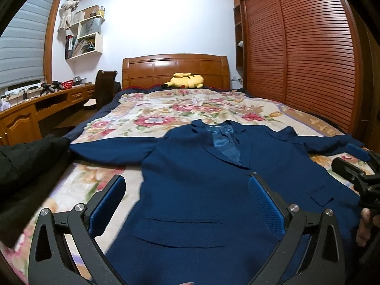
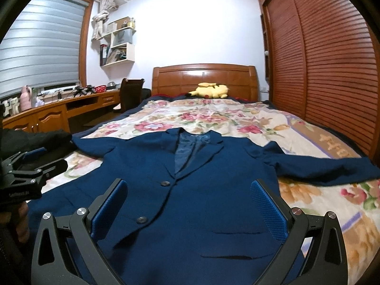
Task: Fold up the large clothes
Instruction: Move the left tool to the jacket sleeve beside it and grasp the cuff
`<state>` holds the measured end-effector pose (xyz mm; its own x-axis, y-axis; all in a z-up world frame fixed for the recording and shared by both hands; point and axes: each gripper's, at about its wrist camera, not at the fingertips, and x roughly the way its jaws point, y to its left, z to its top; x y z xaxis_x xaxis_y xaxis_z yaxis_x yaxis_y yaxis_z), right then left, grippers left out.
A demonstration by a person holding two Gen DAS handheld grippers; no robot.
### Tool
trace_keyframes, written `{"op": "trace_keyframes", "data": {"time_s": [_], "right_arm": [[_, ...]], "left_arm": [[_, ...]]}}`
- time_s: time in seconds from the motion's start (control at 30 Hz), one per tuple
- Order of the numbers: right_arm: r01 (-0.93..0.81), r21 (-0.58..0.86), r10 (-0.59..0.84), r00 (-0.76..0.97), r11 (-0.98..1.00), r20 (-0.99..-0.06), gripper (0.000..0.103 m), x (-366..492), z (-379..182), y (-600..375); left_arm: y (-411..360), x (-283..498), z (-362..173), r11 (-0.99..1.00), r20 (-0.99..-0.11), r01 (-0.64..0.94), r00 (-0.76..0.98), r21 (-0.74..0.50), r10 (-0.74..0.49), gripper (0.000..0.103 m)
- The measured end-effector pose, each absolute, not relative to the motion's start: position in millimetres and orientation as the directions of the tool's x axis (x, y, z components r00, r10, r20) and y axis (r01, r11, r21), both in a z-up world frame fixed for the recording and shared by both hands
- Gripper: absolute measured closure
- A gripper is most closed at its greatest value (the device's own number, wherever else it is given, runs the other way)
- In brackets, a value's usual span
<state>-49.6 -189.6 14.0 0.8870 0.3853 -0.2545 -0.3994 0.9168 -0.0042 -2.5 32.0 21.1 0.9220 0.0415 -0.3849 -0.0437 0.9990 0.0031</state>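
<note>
Bedroom with a wooden headboard (image 1: 175, 70), louvred wardrobe doors (image 1: 296, 54) along one side, and a bed under a floral blanket (image 1: 152, 118). Spread face-up on that blanket, a navy suit jacket (image 1: 201, 190), collar toward the headboard, both sleeves flung outward, front closed. Beyond it, near the headboard, a yellow plush toy (image 1: 186, 80).

Left gripper (image 1: 187, 187) hovering over the lower left half of the jacket, fingers (image 1: 108, 204) spread wide, nothing between them. Right gripper (image 2: 188, 190) likewise poised over the lower right half, fingers (image 2: 268, 209) released and empty.

Risks from here, as judgement: stiff, lined cloth likely to slide or bunch if pinched through one layer only; a grab at the pocket flap rather than the hem liable to drag the front panel askew; the long sleeves apt to trail and crumple under a fold unless laid in first. Some black fabric (image 1: 28, 166) beside the left sleeve end also at risk of being caught up.

Only in the right wrist view: two dark buttons (image 2: 164, 183) on the front edge, and a pink bottle on the worktop (image 2: 47, 111) by the window. Only in the left wrist view: the glossy blue lining (image 1: 225, 142) at the neck opening, clearly lit.
</note>
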Motion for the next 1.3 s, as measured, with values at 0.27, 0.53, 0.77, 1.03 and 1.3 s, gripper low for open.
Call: {"op": "trace_keyframes", "data": {"time_s": [0.27, 0.53, 0.77, 1.03, 1.3], "right_arm": [[-0.440, -0.036, 0.418, 0.873, 0.897, -0.253, 0.000, -44, 25, -176], [-0.476, -0.065, 0.449, 0.861, 0.877, -0.240, 0.000, -30, 34, -160], [-0.514, -0.052, 0.488, 0.839, 0.856, -0.242, 0.000, -9, 37, -142], [-0.535, -0.047, 0.506, 0.821, 0.843, -0.263, 0.000, 26, 32, -126], [-0.552, -0.042, 0.516, 0.803, 0.833, -0.299, 0.001, 68, 25, -111]], "left_arm": [[65, 3, 30, 0.996, -0.405, -0.081, 0.912, -0.028, 0.063, 0.000], [100, 16, 30, 0.993, -0.439, -0.116, 0.894, -0.030, 0.091, 0.000], [132, 34, 22, 0.989, -0.481, -0.143, 0.870, -0.039, 0.107, 0.000], [164, 63, 8, 0.986, -0.529, -0.164, 0.839, -0.020, 0.129, 0.000], [193, 104, -8, 0.987, -0.591, -0.157, 0.800, -0.044, 0.100, 0.000]]}}
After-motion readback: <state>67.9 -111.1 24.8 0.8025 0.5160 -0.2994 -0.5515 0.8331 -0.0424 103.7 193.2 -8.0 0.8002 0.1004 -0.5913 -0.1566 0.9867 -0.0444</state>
